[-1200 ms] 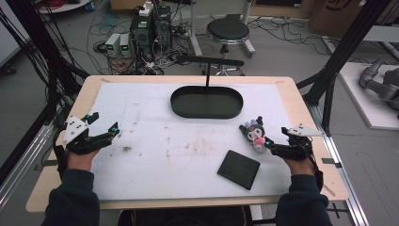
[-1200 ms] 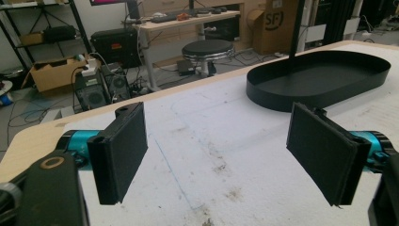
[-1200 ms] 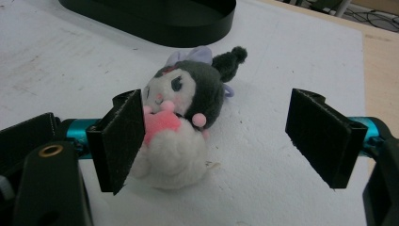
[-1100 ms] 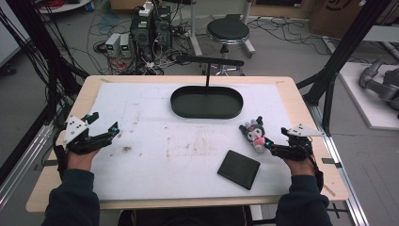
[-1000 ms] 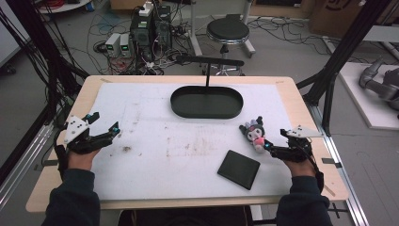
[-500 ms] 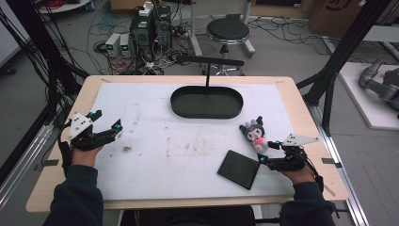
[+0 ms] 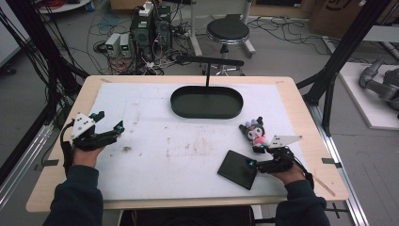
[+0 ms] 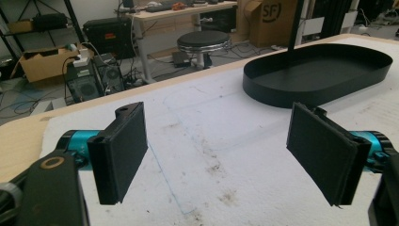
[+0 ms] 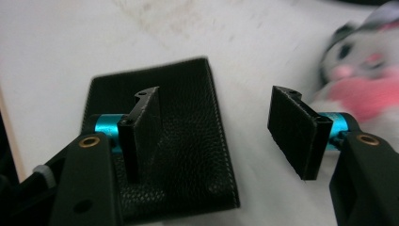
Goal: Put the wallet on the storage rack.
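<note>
Centrally, toward the far edge of the wooden table [image 7: 301, 101], sits a black oval tray [image 7: 207, 102] with a low upright wall and a thin post rising from its far side; its matte metal-like rim also appears in the left gripper view [image 8: 320, 75]. A white, felt-like mat [image 7: 174, 141], stained brown in patches, covers most of the tabletop. Near the right edge lies a small plush toy [image 7: 254, 132], soft and rounded, with dark ears, a pale face and a pink body; in the right gripper view [image 9: 362, 70] it is blurred. Just beside it, toward the near edge, a flat black wallet [image 7: 238, 169] rests on the mat; the right gripper view [image 9: 188, 108] shows pebbled leather grain, pale stitching and squared corners. The right gripper [image 7: 255, 157] hovers at the wallet's right side, released, its two flat black rubbery pads spread apart with the wallet's edge below them [image 9: 214, 129]. The left gripper [image 7: 109, 128] is held near the left edge, likewise released, jaws wide over bare mat [image 8: 216, 155].
</note>
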A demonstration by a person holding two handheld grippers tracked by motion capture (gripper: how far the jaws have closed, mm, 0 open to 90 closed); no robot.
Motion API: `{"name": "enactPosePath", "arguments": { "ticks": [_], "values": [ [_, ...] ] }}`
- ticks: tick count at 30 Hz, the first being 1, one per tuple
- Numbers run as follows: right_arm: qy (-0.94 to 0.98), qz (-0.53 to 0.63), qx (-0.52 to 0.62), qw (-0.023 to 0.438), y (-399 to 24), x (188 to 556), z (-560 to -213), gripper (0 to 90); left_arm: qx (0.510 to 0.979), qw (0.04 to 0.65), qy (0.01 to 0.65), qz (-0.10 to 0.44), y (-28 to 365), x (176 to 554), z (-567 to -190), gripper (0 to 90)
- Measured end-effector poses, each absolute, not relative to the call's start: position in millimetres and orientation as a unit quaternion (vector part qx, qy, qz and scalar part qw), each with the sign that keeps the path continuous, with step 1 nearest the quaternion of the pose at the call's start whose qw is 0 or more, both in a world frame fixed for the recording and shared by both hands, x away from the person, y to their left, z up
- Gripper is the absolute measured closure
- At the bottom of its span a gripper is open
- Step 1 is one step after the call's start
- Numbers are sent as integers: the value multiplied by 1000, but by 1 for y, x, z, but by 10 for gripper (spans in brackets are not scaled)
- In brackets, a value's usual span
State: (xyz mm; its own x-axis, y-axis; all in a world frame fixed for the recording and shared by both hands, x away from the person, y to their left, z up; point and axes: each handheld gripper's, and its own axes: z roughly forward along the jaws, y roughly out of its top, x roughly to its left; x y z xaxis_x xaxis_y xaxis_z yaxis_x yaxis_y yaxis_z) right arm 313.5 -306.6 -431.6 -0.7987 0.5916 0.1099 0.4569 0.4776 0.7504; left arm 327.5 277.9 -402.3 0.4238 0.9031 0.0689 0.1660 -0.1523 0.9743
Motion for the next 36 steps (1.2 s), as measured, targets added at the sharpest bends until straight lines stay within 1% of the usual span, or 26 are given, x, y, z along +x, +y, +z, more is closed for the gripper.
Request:
{"name": "enactPosePath", "arguments": {
  "ticks": [1,5,7,9,10,14,20,21,23,25,27,33,36],
  "values": [
    [860,407,299,74,-304,316,-434,420,670,513,401,358,278,327,-402,206],
    [875,389,284,55,-297,320,-441,467,667,513,407,356,279,327,-404,206],
    [874,389,287,42,-298,322,-442,469,666,514,408,355,280,327,-404,206],
    [874,387,292,31,-298,323,-443,492,666,513,409,355,280,327,-404,206],
    [874,388,292,27,-299,324,-443,518,665,514,410,355,281,327,-404,206],
    [872,389,296,15,-299,326,-444,540,665,512,413,355,282,327,-405,207],
    [873,380,303,41,-300,324,-437,745,664,511,415,353,283,327,-405,207],
    [873,381,301,44,-301,324,-437,829,664,511,415,353,283,327,-405,207],
    [872,383,300,49,-301,323,-435,837,664,512,415,353,283,327,-405,207],
    [872,383,300,51,-301,323,-434,868,663,513,416,353,283,327,-405,207],
    [867,390,306,45,-302,323,-432,885,663,512,417,353,283,327,-405,207],
    [849,427,307,44,-304,319,-423,893,662,513,418,353,283,327,-405,208],
    [842,442,305,60,-301,318,-416,894,662,512,419,354,284,327,-405,208]
  ]
}}
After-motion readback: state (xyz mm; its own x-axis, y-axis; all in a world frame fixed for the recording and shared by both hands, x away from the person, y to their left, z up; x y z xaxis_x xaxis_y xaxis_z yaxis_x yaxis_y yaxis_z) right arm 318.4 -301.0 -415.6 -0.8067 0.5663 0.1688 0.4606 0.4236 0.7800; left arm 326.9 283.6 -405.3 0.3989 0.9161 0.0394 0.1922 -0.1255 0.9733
